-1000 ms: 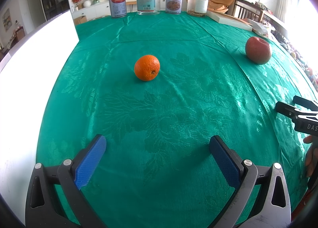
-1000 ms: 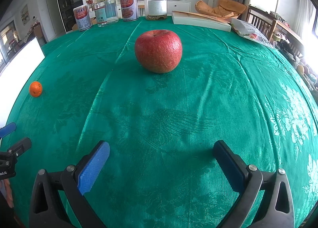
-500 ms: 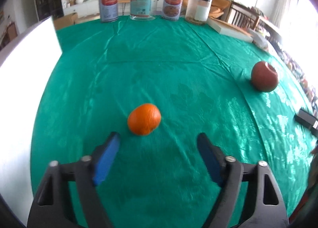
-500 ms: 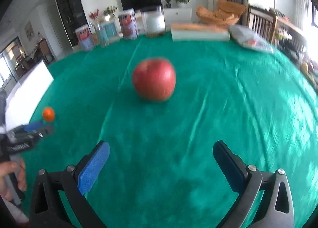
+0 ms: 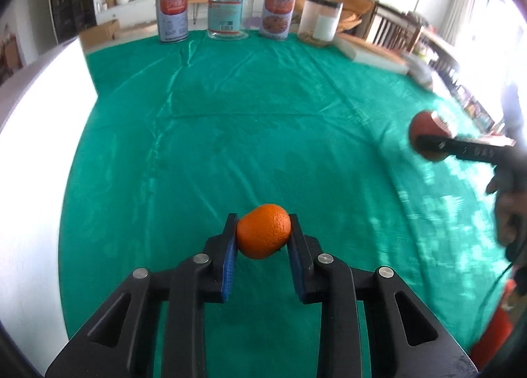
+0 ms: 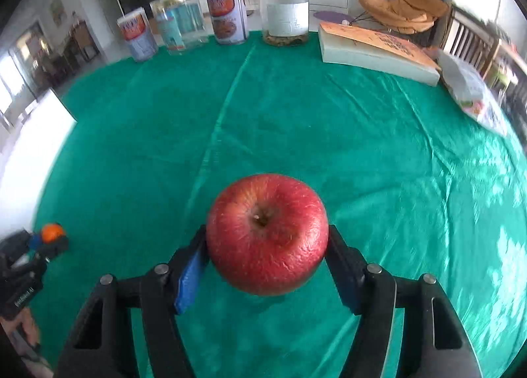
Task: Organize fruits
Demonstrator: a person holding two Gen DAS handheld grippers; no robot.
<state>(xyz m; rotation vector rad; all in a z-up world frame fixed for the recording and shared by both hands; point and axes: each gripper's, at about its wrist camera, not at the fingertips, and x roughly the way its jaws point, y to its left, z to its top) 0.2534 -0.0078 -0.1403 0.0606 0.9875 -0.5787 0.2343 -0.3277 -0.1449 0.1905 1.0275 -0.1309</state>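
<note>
Left wrist view: left gripper (image 5: 263, 236) clamped on the orange (image 5: 263, 235), blue pads (image 5: 229, 259) pressed against both sides of the fruit, jaws just finished closing around it. Orange held slightly clear of the green tablecloth (image 5: 230, 134), near the cloth's front edge. At far right, blurred, the right gripper (image 5: 428, 144) seen side-on with a dark red apple (image 5: 425, 124) at its tip and a hand (image 5: 509, 203) behind it. Along the table's far edge, a row: tin can (image 5: 172, 14), clear glass jar (image 5: 227, 9), second tin can (image 5: 278, 12), clear plastic container with black lid (image 5: 320, 20). White board (image 5: 39, 154) standing along the cloth's left side.

Right wrist view: right gripper (image 6: 267, 259) closed on the red apple (image 6: 267, 234), stem hollow facing the camera, one blue pad (image 6: 190, 274) against its left flank, the other finger against its right; jaws just narrowed in onto it. Apple filling the gap between the fingers, shadow on the cloth beneath. Skin finely wrinkled. At lower left, small and blurred, the left gripper (image 6: 49, 238) with the orange (image 6: 52, 232) in its tip, well apart from the apple. Beyond: same cans and jars in a row at the far edge, a thick book (image 6: 375, 48) lying flat to their right, a plastic bag (image 6: 471, 94) just past the book.
</note>
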